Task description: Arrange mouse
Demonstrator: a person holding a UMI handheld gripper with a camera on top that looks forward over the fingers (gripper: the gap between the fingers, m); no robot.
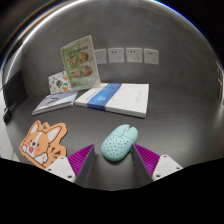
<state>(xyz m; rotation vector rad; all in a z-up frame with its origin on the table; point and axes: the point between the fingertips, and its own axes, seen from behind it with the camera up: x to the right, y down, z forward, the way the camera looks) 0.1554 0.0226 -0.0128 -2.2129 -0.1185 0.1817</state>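
A desk corner in an office or study: a dark table set against a grey wall with a row of white wall sockets. Below the sockets, books lie flat on the table; left of them an illustrated book leans against the wall. Nearer than the books sit a pale teal computer mouse and a cartoon corgi-shaped mat.

A matt, speckled teal plastic mouse sits on my smooth grey table. Left of the mouse, a glossy printed corgi mat; beyond the mouse, paper books with shiny covers.
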